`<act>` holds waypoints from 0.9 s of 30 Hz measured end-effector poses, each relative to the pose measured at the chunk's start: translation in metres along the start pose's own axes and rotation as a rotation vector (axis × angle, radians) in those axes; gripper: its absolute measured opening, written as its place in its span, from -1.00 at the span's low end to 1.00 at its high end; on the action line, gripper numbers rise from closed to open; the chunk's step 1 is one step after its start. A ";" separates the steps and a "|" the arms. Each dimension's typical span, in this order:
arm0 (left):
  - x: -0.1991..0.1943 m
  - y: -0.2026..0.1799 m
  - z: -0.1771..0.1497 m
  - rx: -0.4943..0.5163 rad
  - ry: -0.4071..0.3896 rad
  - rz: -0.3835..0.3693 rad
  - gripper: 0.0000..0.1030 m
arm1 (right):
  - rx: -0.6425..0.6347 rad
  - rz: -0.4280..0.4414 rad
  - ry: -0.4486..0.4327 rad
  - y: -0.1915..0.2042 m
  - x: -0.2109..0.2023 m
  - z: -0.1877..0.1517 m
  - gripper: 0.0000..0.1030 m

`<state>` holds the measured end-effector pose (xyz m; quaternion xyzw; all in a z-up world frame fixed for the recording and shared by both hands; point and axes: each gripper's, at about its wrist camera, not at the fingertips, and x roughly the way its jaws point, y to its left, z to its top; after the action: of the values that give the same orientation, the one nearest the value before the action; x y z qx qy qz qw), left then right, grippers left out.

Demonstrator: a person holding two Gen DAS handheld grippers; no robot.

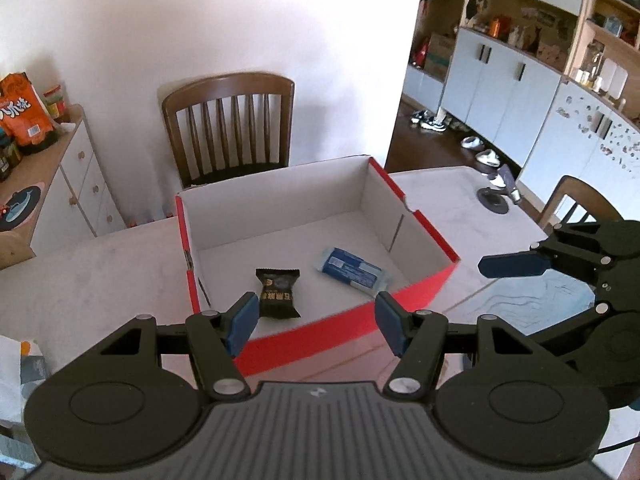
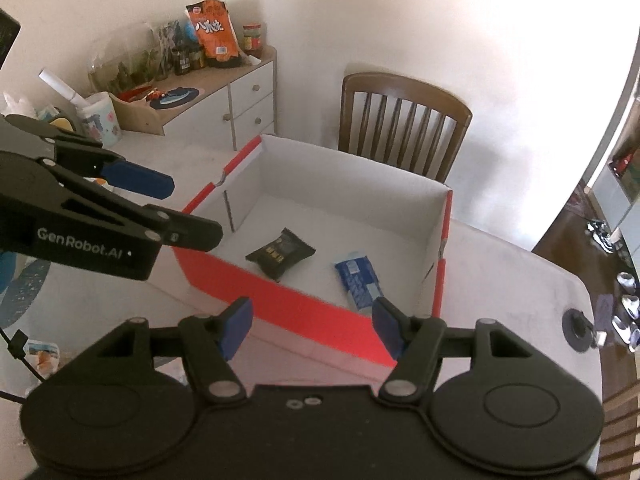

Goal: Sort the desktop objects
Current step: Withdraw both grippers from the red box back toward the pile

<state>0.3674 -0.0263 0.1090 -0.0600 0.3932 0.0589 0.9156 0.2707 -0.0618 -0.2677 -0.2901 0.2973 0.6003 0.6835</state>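
On the left, the pale bench (image 1: 100, 272) lies bare between its far edge and the red-sided box (image 1: 416, 288), leaving free room beside the box's left wall. The left tongs (image 1: 316, 322) hang above the box's near wall, released, with nothing between the blue pads. The box is open-topped with white inner walls; its near-left floor is taken, its far half is free. Two packets lie inside, apart from each other. One black snack packet (image 1: 279, 294) lies near the left wall, its long axis running near to far in the left wrist view. One blue packet (image 1: 356, 269) lies to its right, long axis slanting from far-left to near-right. The right tongs (image 2: 312, 326) hover over the box's near wall, released and holding nothing. Right of the box the bench runs bare to its rounded edge. One wooden chair (image 1: 230, 124) stands behind the box.
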 end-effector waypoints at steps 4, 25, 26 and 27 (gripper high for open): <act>-0.018 0.000 -0.016 0.004 -0.020 -0.016 0.22 | 0.015 -0.020 -0.009 0.016 -0.013 -0.012 0.29; -0.091 0.013 -0.112 -0.013 -0.102 -0.020 0.22 | 0.096 -0.081 -0.042 0.103 -0.052 -0.087 0.37; -0.093 0.012 -0.117 -0.007 -0.100 -0.020 0.22 | 0.098 -0.080 -0.040 0.105 -0.053 -0.090 0.38; -0.095 0.012 -0.121 -0.002 -0.101 -0.017 0.22 | 0.099 -0.079 -0.039 0.108 -0.054 -0.093 0.38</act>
<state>0.2142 -0.0396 0.0946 -0.0612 0.3458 0.0543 0.9347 0.1524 -0.1547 -0.2919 -0.2556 0.3017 0.5631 0.7257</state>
